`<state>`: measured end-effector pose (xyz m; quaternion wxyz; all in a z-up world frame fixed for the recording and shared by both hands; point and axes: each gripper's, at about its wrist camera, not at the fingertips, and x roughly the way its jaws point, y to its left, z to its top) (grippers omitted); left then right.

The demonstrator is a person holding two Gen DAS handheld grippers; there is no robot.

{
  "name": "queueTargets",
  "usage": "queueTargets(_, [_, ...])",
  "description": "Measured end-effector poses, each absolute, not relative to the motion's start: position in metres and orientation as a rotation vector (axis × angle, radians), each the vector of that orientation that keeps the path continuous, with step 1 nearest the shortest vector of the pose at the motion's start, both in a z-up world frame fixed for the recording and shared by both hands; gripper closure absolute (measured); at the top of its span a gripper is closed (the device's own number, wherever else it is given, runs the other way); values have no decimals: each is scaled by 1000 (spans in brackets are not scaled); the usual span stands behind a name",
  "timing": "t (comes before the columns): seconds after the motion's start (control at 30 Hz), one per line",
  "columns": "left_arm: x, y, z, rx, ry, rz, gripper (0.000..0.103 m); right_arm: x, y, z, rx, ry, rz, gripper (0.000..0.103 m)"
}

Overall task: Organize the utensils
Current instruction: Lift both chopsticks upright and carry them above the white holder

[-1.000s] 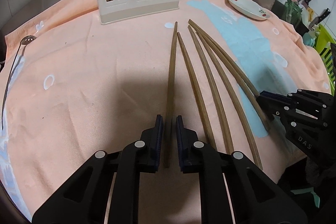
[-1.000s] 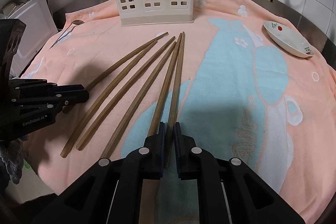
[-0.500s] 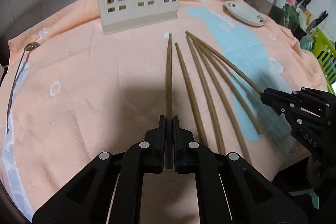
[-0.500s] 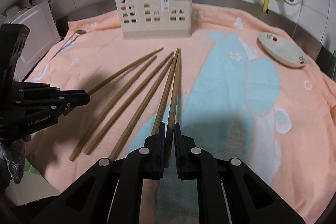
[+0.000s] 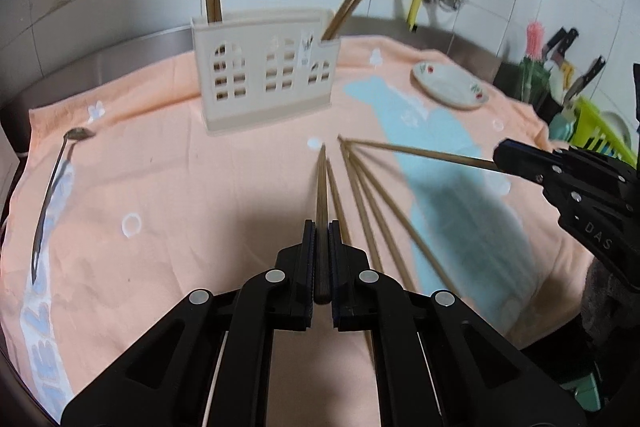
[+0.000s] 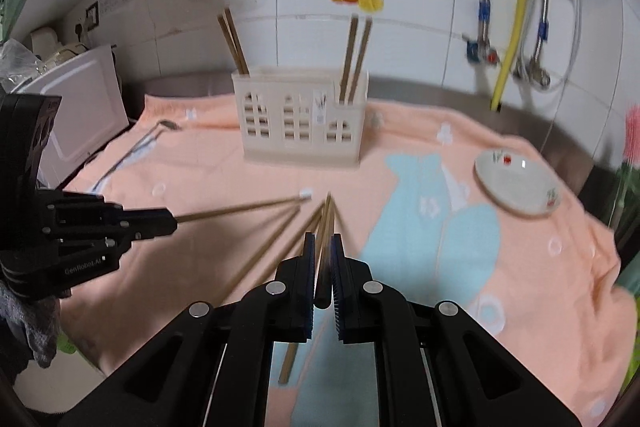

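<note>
My left gripper (image 5: 321, 227) is shut on a brown chopstick (image 5: 321, 187) and holds it lifted, tip pointing toward the cream utensil holder (image 5: 264, 83). My right gripper (image 6: 322, 239) is shut on another chopstick (image 6: 326, 215), also lifted; it shows in the left wrist view (image 5: 498, 157) at the right, with its stick (image 5: 420, 151). Several chopsticks (image 5: 368, 203) still lie on the peach towel (image 5: 160, 187). The holder (image 6: 304, 119) has chopsticks standing at both ends. My left gripper shows in the right wrist view (image 6: 174, 221).
A metal spoon (image 5: 52, 187) lies on the towel's left edge. A small white dish (image 5: 450, 85) sits at the right rear. Knives and a green rack (image 5: 592, 123) stand beyond the towel's right edge. Pipes and a tiled wall are behind.
Both grippers closed on a chopstick each and raised them off the towel, tilting the view up toward the holder and wall.
</note>
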<state>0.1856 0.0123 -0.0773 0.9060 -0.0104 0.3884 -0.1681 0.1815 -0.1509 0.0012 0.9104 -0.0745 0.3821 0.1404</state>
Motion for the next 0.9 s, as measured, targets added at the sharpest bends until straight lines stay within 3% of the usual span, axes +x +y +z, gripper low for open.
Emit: queueTargets(0.9, [251,10,9,22,698,-325,98,299,-133,97,-168,757,443,97])
